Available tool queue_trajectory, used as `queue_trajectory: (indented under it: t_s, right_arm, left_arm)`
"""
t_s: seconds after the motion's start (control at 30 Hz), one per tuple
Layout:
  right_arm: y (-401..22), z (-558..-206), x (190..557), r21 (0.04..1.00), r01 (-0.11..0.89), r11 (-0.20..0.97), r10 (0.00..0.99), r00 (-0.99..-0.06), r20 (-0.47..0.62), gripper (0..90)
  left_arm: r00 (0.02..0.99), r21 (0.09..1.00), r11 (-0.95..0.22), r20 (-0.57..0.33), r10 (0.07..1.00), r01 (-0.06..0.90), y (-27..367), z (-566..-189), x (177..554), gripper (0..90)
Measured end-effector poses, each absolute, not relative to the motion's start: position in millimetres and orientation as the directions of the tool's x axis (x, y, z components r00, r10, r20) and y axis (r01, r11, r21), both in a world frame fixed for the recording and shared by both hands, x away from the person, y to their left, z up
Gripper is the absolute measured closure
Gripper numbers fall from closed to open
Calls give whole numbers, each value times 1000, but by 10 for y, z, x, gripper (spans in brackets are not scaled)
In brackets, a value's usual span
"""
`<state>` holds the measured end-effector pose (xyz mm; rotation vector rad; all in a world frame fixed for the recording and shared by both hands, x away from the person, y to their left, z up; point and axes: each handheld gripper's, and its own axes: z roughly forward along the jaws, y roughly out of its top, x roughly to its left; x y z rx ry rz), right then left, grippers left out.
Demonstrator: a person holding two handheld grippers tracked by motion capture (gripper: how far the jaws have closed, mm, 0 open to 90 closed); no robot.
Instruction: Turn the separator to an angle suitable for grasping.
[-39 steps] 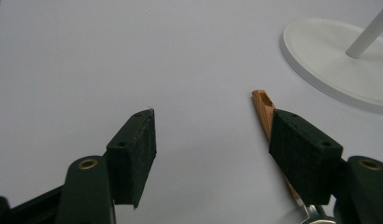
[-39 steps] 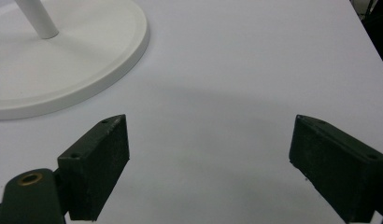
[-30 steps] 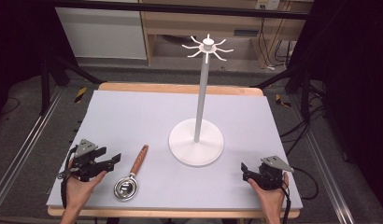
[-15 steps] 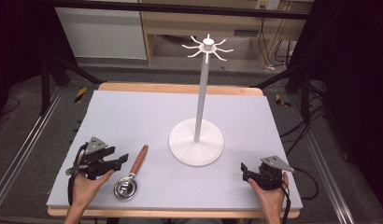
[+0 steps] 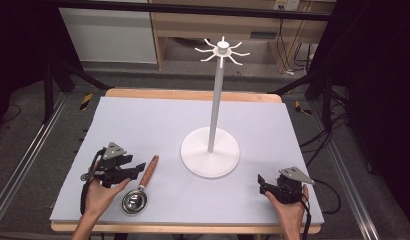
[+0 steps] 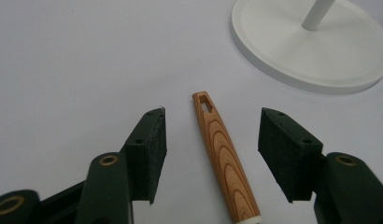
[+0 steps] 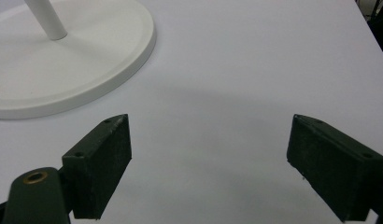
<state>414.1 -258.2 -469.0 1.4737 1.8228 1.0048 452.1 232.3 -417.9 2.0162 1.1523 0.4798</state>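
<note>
A metal scoop (image 5: pixel 134 201) with a wooden handle (image 5: pixel 148 171) lies flat at the front left of the table. My left gripper (image 5: pixel 136 170) has reached that handle from the left. In the left gripper view the handle (image 6: pixel 224 158) lies between the two pads with a gap on each side. The jaws of the left gripper (image 6: pixel 210 140) have just been closing, and the pads do not press on the wood. My right gripper (image 5: pixel 262 183) rests at the front right. It stands wide open (image 7: pixel 208 149) over bare table.
A white stand (image 5: pixel 210 159) with a tall pole and a crown of hooks (image 5: pixel 222 50) stands at the table's middle. Its round base (image 6: pixel 311 51) lies just beyond the handle's tip and left of the right gripper (image 7: pixel 63 70). The table (image 5: pixel 153 120) ends close behind both hands.
My left gripper has moved right, up to the wooden handle, and its jaws have narrowed around it. The right gripper, scoop and stand have not moved.
</note>
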Motion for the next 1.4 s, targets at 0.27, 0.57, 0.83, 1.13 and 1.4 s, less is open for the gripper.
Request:
queue_trajectory:
  t_s: [0.27,0.57,0.83,1.13,1.4]
  right_arm:
    - [-2573,-4692,4145,834,541,110,974,-225,17,144]
    - [-2565,-4695,4147,829,547,119,972,-236,17,158]
    - [-2566,-4696,4147,827,549,121,971,-240,17,167]
    - [-2570,-4699,4148,825,552,120,970,-243,21,177]
    - [-2572,-4699,4149,825,553,120,970,-244,22,181]
  left_arm:
    - [534,715,-354,-33,845,603,2231,-4267,4581,450]
    - [552,655,-409,-15,834,636,2104,-4383,4619,490]
    - [549,607,-427,-19,835,670,2057,-4514,4638,537]
    - [547,556,-457,5,837,694,1986,-4602,4652,581]
    - [538,547,-449,-5,843,706,1976,-4602,4668,586]
